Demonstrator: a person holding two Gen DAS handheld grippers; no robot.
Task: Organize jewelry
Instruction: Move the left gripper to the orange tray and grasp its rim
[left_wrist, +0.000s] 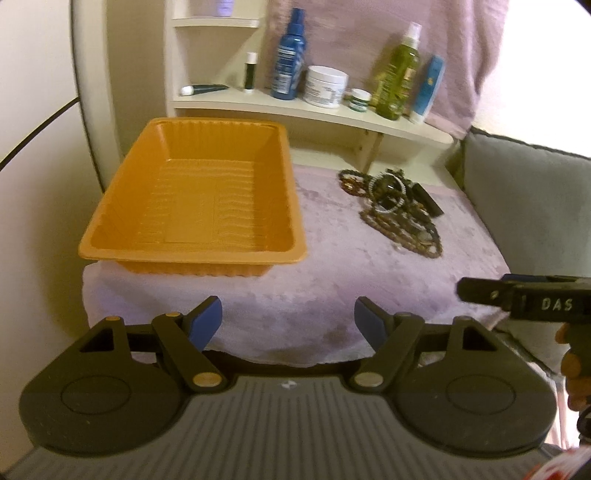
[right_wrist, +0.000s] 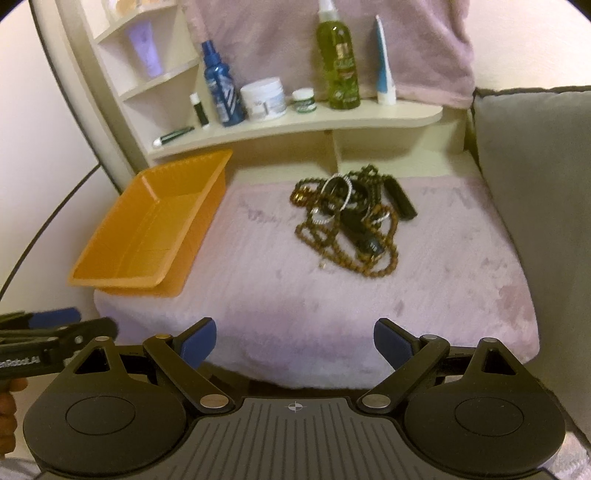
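Note:
A tangled pile of jewelry (right_wrist: 347, 221), brown bead necklaces, silver bangles and dark pieces, lies on a pink furry cloth (right_wrist: 295, 295); it also shows in the left wrist view (left_wrist: 399, 206). An empty orange plastic tray (left_wrist: 199, 195) sits on the cloth's left side, also seen in the right wrist view (right_wrist: 147, 229). My left gripper (left_wrist: 288, 325) is open and empty, near the cloth's front edge, in front of the tray. My right gripper (right_wrist: 295, 341) is open and empty, near the front edge, well short of the jewelry.
A cream shelf (left_wrist: 332, 114) behind the cloth holds a blue bottle (left_wrist: 290, 55), a white jar (left_wrist: 325, 86), a green spray bottle (left_wrist: 399, 74) and tubes. A grey cushion (right_wrist: 535, 184) stands at the right. The right gripper's side shows in the left wrist view (left_wrist: 524, 295).

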